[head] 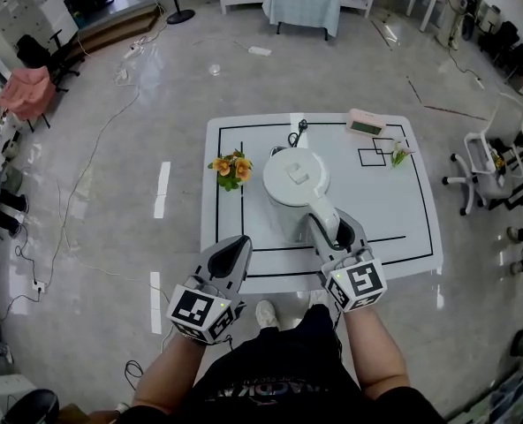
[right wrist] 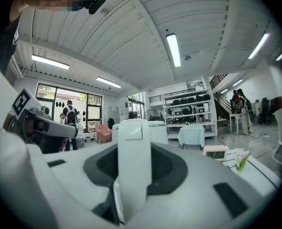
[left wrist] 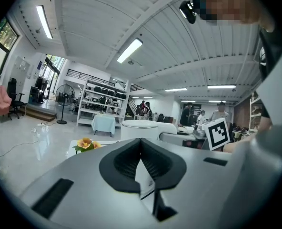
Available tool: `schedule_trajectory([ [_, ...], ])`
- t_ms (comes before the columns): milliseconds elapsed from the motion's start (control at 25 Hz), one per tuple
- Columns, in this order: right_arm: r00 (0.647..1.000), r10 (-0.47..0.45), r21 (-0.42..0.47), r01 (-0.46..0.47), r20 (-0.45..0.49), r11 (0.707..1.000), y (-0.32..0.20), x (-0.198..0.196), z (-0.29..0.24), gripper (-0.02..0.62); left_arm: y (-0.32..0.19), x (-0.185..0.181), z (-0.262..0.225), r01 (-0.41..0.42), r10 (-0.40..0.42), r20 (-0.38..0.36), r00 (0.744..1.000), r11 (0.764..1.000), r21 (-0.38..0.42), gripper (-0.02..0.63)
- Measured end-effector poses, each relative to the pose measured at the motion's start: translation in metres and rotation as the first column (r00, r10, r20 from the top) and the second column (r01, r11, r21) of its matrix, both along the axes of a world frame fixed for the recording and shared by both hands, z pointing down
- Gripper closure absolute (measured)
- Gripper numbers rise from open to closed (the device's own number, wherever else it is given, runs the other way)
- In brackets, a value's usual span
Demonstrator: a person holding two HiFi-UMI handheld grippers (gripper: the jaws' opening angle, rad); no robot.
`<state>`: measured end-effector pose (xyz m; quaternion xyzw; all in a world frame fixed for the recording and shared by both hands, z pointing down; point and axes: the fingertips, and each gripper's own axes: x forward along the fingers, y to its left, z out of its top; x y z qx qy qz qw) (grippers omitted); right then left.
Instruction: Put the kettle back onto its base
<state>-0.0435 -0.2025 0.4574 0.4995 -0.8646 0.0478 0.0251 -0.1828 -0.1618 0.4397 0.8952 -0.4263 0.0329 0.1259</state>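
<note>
A white electric kettle (head: 295, 182) is at the middle of the white table (head: 403, 219), lid up, its handle (head: 320, 221) pointing toward me. My right gripper (head: 335, 235) is shut on that handle; in the right gripper view the handle (right wrist: 131, 142) fills the gap between the jaws. The kettle's base is hidden; only a black cord (head: 294, 134) shows behind the kettle. I cannot tell whether the kettle rests on anything. My left gripper (head: 233, 253) hangs at the table's front edge, left of the kettle, shut and empty, its pads (left wrist: 153, 163) pressed together.
Orange flowers (head: 231, 170) stand left of the kettle. At the far right of the table are a small pink clock (head: 366, 123) and a small pale flower (head: 399, 154). Black lines mark the tabletop. An office chair (head: 482, 162) stands to the right of the table.
</note>
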Motion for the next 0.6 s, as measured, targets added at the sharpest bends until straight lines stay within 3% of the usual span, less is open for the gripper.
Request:
schedule_trajectory([
  [320, 0.999, 0.003, 0.001, -0.003, 0.032, 1.0, 0.005, 0.009, 0.007, 0.469, 0.002, 0.001, 0.004, -0.003, 0.004, 0.001, 1.0, 1.0, -0.005, 0.601],
  [600, 1.0, -0.002, 0.029, 0.002, -0.004, 1.0, 0.016, 0.001, 0.006, 0.469, 0.006, -0.004, 0.001, 0.006, -0.006, 0.0, 1.0, 1.0, -0.007, 0.601],
])
